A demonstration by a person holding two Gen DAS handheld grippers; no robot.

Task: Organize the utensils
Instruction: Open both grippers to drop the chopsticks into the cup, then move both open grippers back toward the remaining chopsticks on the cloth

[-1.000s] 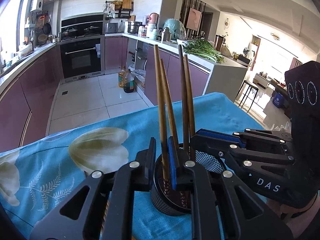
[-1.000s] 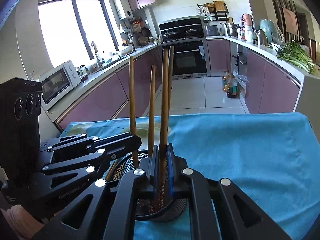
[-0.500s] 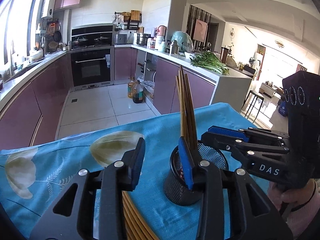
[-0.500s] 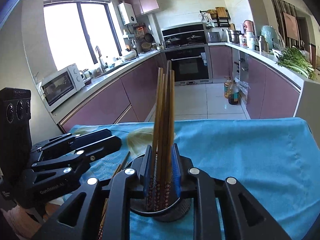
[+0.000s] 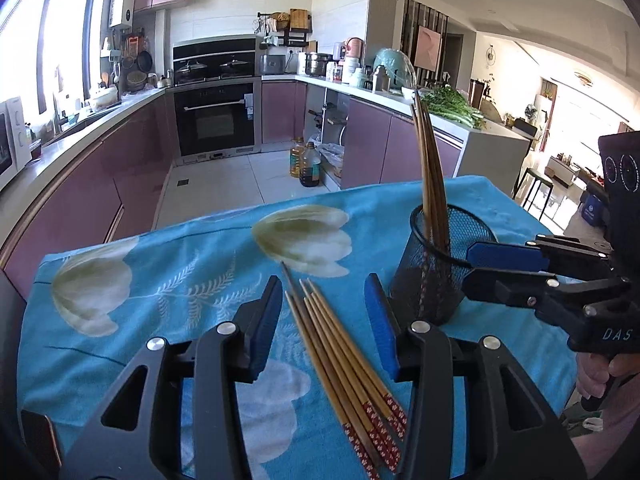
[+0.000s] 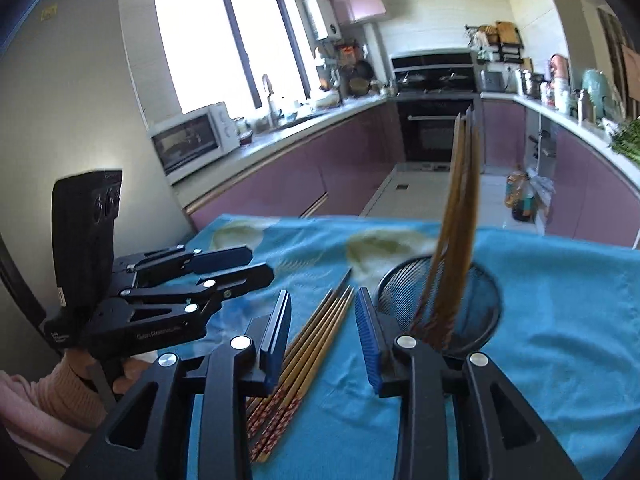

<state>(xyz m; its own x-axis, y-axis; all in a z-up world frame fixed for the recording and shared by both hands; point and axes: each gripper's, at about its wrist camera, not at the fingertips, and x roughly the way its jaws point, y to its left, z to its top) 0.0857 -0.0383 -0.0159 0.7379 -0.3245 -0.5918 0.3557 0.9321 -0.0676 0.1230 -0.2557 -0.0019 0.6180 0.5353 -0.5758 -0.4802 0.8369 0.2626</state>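
Looking along the left gripper (image 5: 324, 312) in the left wrist view, its blue-padded jaws stand apart with nothing pressed between them; they have just been opening. Beneath the gap a bundle of loose chopsticks (image 5: 340, 364) lies flat on the blue floral cloth (image 5: 168, 280) covering the counter, their red patterned ends toward the camera and their tips pointing away. Just right of them stands a black mesh holder (image 5: 436, 264), upright, with several chopsticks in the holder (image 5: 430, 168) leaning together, tips up. The right gripper (image 5: 476, 264) reaches in from the right edge with its fingers just beside the holder's wall; its body carries the white letters "DAS", the rest cut off by the frame. A hand (image 5: 600, 372) grips its handle.

From the right wrist view, the right gripper (image 6: 322, 324) has its jaws parted and empty, having just been opening too. The loose chopsticks (image 6: 316, 332) lie on the cloth (image 6: 560, 320) under the gap, running diagonally. The mesh holder (image 6: 480, 312) sits just to the right, the standing chopsticks (image 6: 460, 220) blurred. At the left, the left gripper (image 6: 256, 264) hangs over the cloth, held by a hand in a pink sleeve (image 6: 52, 396); small white lettering on its side is too blurred to read. A white microwave (image 6: 192, 140) stands on the kitchen worktop behind.
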